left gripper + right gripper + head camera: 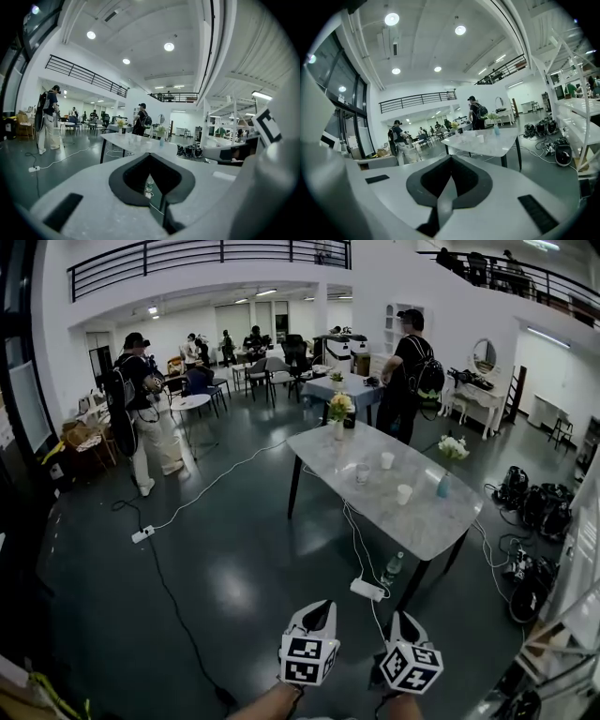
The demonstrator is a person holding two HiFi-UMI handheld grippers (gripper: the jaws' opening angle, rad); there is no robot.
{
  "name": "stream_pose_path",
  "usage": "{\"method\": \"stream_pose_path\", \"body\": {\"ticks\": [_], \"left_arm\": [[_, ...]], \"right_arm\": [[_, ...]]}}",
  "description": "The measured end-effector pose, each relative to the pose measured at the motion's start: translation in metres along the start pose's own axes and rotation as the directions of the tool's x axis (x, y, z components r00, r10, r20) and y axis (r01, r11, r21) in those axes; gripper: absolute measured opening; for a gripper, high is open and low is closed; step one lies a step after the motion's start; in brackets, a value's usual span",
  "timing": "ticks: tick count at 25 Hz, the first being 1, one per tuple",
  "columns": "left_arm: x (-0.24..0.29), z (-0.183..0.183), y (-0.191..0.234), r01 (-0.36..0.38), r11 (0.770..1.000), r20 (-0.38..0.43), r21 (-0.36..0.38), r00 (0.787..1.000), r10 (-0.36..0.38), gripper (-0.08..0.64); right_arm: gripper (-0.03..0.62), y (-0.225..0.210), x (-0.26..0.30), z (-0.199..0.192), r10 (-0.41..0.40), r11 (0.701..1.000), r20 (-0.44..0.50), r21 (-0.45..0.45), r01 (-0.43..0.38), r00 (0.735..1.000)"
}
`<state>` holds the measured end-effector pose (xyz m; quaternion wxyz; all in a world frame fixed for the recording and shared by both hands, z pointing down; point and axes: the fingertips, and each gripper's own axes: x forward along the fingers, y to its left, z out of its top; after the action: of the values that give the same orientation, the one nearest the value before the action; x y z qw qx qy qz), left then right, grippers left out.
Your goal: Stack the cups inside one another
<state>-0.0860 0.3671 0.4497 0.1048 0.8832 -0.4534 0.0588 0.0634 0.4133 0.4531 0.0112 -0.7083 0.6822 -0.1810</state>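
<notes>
The left gripper (150,155) is showing its jaws pressed together, tips meeting on nothing, and the right gripper (451,158) is showing the same (only a thin slit of floor is peeking through each). Both are hovering side by side over the dark floor (234,587), well apart from the marble table (433,521). There the cups are standing upright and separate: a white cup (387,460), a second white cup (404,494) and a clear cup (362,473), near one another, none nested.
</notes>
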Motion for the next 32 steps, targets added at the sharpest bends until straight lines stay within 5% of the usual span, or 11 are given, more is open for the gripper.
{"method": "stream_pose_path", "body": {"ticks": [16,32], "left_arm": [[0.011,-0.009,0.04,-0.04,0.999,-0.042,0.0,0.998,0.04,-0.003],[0.106,0.019,0.066,-0.098,0.995,-0.055,-0.003,0.994,0.098,-0.003]], "right_arm": [[0.008,-0.003,0.029,-0.017,-0.023,0.999,-0.063,0.02,0.025,0.998],[0.008,-0.029,0.128,0.033,0.02,1.0,-0.053,0.002,-0.02,0.998]]}}
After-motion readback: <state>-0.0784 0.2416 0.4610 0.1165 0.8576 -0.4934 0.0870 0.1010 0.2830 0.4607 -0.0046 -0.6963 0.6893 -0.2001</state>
